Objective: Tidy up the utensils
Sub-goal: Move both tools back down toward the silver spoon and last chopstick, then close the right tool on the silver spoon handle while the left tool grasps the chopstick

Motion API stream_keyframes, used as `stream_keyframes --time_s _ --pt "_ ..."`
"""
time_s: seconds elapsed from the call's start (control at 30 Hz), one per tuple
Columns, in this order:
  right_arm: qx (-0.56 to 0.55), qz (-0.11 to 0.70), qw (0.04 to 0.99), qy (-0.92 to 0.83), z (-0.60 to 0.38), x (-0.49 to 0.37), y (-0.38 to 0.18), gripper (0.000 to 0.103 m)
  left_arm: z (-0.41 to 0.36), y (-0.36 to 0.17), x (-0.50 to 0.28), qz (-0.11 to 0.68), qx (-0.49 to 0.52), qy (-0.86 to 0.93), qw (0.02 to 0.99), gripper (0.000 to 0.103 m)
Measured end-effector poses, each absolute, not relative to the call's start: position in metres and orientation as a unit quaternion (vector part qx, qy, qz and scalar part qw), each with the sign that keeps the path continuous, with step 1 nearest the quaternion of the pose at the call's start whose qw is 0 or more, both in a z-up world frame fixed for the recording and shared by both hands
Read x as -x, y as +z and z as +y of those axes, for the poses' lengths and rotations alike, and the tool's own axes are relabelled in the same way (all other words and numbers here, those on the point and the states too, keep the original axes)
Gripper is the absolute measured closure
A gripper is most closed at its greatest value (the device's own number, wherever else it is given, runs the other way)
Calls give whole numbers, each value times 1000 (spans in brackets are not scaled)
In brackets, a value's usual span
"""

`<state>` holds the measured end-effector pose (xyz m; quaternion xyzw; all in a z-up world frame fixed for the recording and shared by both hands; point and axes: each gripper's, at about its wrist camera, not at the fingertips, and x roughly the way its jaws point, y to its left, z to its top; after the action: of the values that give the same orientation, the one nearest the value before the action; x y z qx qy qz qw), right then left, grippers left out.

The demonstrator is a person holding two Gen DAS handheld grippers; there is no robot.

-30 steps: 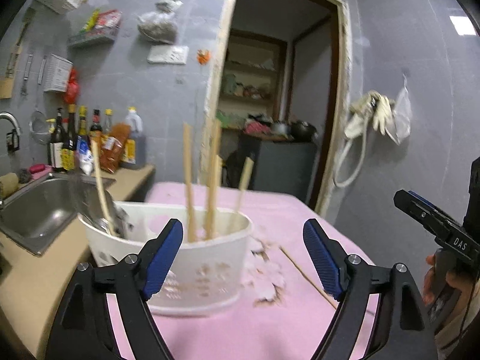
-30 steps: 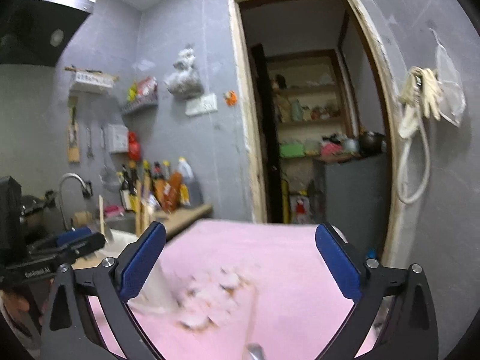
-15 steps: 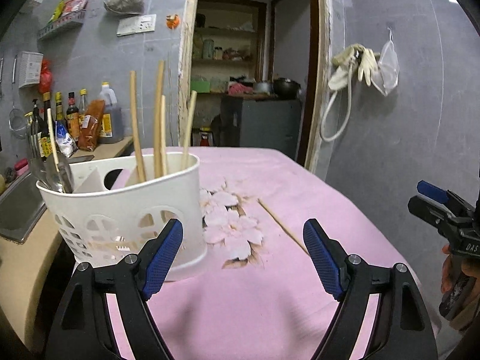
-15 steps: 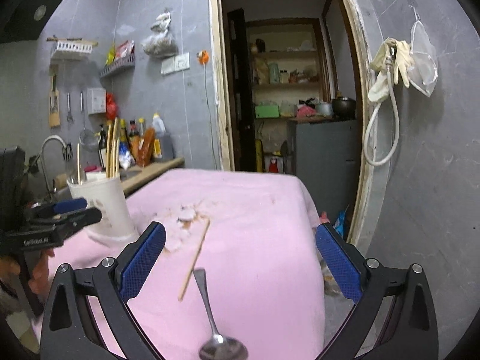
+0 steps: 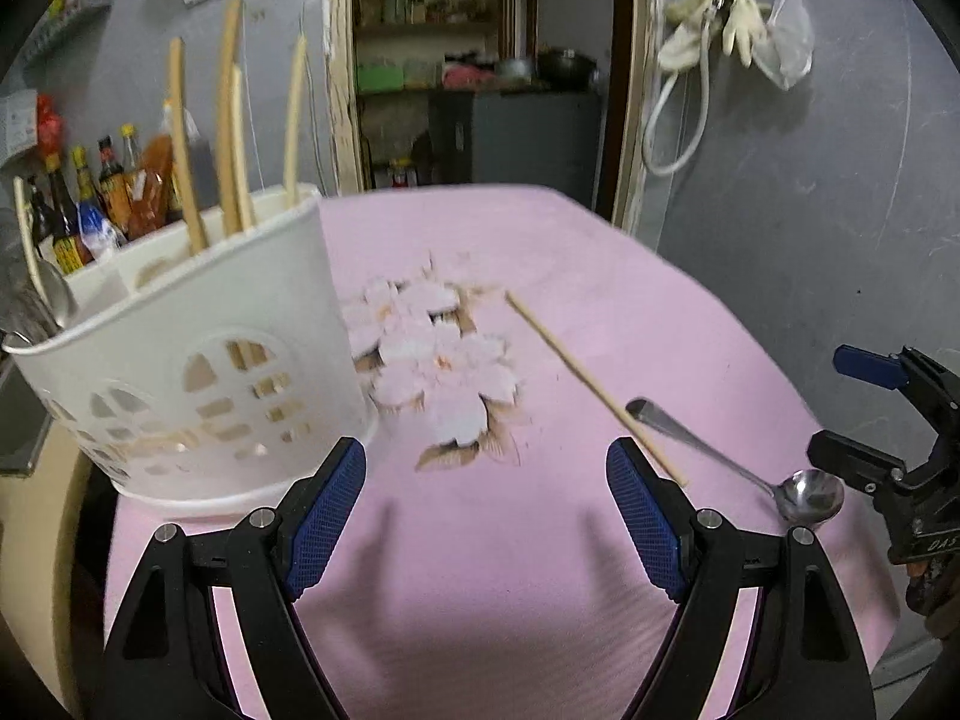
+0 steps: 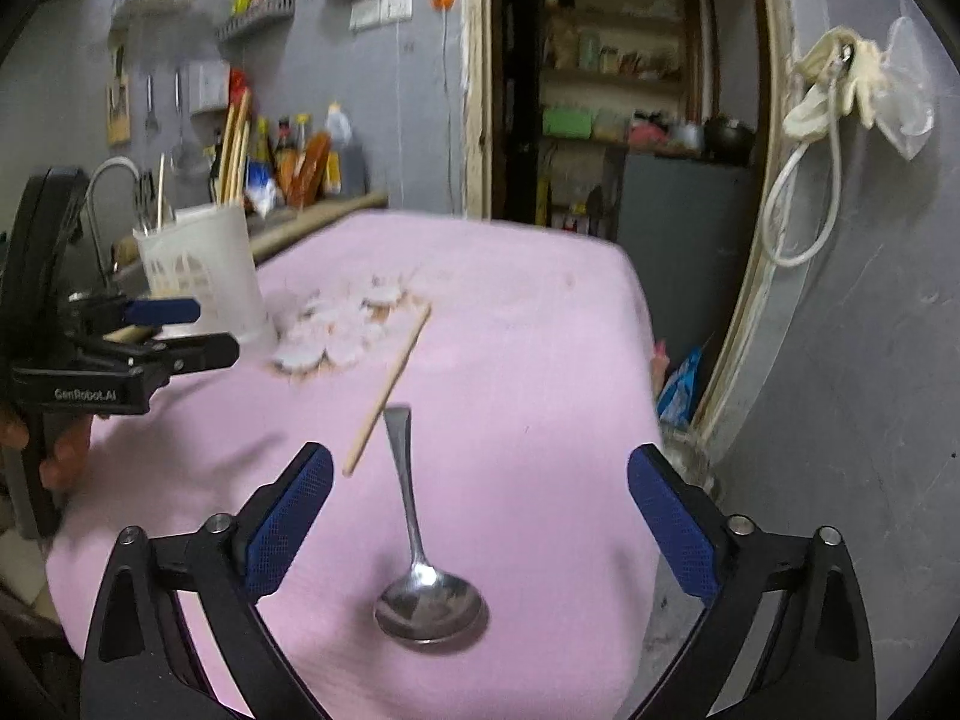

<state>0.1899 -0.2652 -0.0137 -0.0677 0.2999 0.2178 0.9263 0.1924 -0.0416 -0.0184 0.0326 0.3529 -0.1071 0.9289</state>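
Meanwhile, both tools gape empty: the right tool (image 6: 474, 516) hovers over a shiny metal spoon (image 6: 420, 570) beside a wooden chopstick (image 6: 389, 390) on the pink-clothed desk (image 6: 540, 360); a careless pinch risks skidding the spoon off the edge.

Pink tablecloth (image 5: 540, 570) with pale blossom print (image 5: 432, 360) at frame centre. White lattice-cut utensil holder (image 5: 198, 372), left, with tan chopsticks (image 5: 231, 120). Tan loose chopstick (image 6: 389, 387); silver spoon (image 6: 420, 558), lower centre. Blue gripper pads (image 6: 288, 519), black frames.
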Motion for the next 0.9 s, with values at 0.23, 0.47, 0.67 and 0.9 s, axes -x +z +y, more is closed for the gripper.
stream_keyframes --time_s 0.23,0.47,0.67,0.9 --pt "98 349 901 241 -250 -203 -32 31 -38 -33 -212 407 -13 -110 907 25" --pt "132 380 880 253 -233 -207 -47 50 -32 -41 -229 443 15 -106 890 25" --pt "145 380 879 249 -228 -211 -51 57 -33 -39 -235 446 31 -118 887 25" --pt "158 376 883 232 -226 -223 -52 69 -41 -38 -250 449 33 -124 884 26"
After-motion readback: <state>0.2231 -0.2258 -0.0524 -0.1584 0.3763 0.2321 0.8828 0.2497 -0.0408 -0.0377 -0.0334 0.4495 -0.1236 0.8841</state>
